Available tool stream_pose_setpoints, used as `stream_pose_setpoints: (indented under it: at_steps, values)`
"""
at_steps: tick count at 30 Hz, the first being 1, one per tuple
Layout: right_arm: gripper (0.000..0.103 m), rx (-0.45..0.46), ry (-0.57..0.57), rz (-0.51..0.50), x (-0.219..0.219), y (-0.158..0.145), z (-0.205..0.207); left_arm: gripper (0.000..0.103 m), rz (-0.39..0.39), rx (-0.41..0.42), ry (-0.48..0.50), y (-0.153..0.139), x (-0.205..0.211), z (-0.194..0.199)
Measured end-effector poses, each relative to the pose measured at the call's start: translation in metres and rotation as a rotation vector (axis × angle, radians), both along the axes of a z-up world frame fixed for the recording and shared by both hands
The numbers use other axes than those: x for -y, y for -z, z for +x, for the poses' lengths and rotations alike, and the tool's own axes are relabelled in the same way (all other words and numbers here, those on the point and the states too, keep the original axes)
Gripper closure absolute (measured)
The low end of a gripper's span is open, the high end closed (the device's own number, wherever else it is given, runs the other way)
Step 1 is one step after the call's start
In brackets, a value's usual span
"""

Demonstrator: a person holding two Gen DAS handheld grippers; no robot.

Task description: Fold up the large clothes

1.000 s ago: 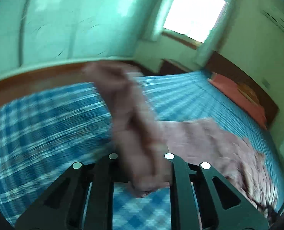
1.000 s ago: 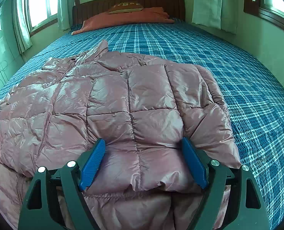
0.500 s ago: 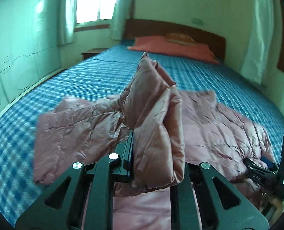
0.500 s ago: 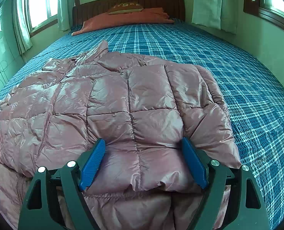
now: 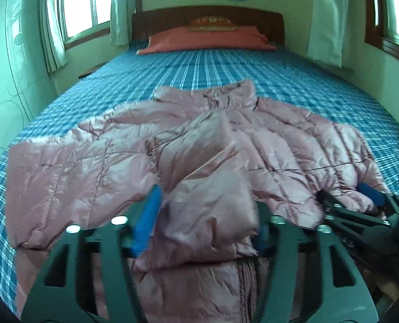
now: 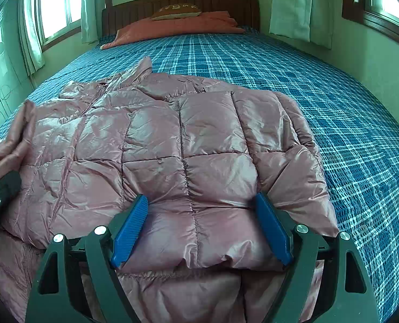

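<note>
A pink quilted puffer jacket [image 5: 266, 145] lies spread on the bed; it also fills the right wrist view [image 6: 172, 140]. Its left sleeve [image 5: 210, 188] lies folded across the body, its cuff end between the fingers of my left gripper [image 5: 207, 215], whose jaws stand wide apart. My right gripper [image 6: 200, 212] is open, its blue pads [image 6: 130, 226] resting on either side of the folded right sleeve near the hem. The right gripper also shows at the right edge of the left wrist view [image 5: 344, 196].
The bed has a blue plaid sheet [image 6: 334, 86], an orange pillow and blanket [image 5: 207, 40] and a dark wooden headboard [image 5: 207, 18]. Curtained windows stand on both sides. A pale wardrobe [image 5: 0, 80] stands to the left of the bed.
My left gripper carried the sleeve from the left side over the jacket, lowered it onto the body and opened. The right gripper has not moved.
</note>
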State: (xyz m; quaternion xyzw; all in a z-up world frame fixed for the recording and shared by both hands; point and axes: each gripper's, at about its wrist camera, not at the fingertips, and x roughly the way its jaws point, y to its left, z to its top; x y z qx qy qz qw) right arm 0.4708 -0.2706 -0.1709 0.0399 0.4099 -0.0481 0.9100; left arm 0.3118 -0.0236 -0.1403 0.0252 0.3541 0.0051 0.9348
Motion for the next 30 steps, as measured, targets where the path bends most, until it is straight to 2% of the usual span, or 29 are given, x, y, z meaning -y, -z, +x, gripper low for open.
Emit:
stream_pose_setpoints:
  at_steps: [5, 9, 12, 15, 18, 21, 24, 25, 27, 28, 30]
  values:
    - [0.023, -0.008, 0.001, 0.005, 0.001, -0.002, 0.002, 0.032, -0.007, 0.029, 0.026, -0.023, -0.006, -0.027]
    - [0.023, -0.017, 0.020, -0.013, -0.004, -0.015, -0.001, 0.031, -0.012, 0.071, -0.001, -0.043, -0.042, -0.056]
    - [0.023, 0.029, 0.004, 0.030, -0.019, -0.035, -0.010, 0.030, 0.038, 0.098, -0.066, -0.049, -0.077, -0.064]
    - [0.023, 0.054, -0.055, 0.081, -0.045, -0.054, -0.009, 0.029, 0.084, 0.096, -0.149, -0.046, -0.114, -0.064]
    - [0.023, 0.045, -0.118, 0.143, -0.071, -0.060, -0.002, 0.029, 0.063, 0.072, -0.226, -0.040, -0.147, -0.060]
    - [0.023, 0.002, -0.176, 0.212, -0.102, -0.052, 0.012, 0.029, 0.046, 0.051, -0.294, -0.032, -0.175, -0.060]
    - [0.024, -0.047, -0.201, 0.224, -0.123, -0.038, 0.023, 0.029, 0.046, 0.033, -0.324, -0.024, -0.188, -0.059]
    - [0.045, -0.068, -0.214, 0.208, -0.131, -0.032, 0.027, 0.029, 0.042, 0.028, -0.329, -0.023, -0.194, -0.060]
    - [0.077, -0.091, -0.232, 0.208, -0.140, -0.027, 0.030, 0.029, 0.030, 0.018, -0.337, -0.019, -0.199, -0.059]
    - [0.084, -0.077, -0.228, 0.209, -0.141, -0.029, 0.029, 0.029, 0.024, 0.016, -0.339, -0.019, -0.200, -0.059]
    - [0.091, -0.048, -0.230, 0.212, -0.137, -0.037, 0.026, 0.029, 0.012, 0.016, -0.341, -0.019, -0.204, -0.056]
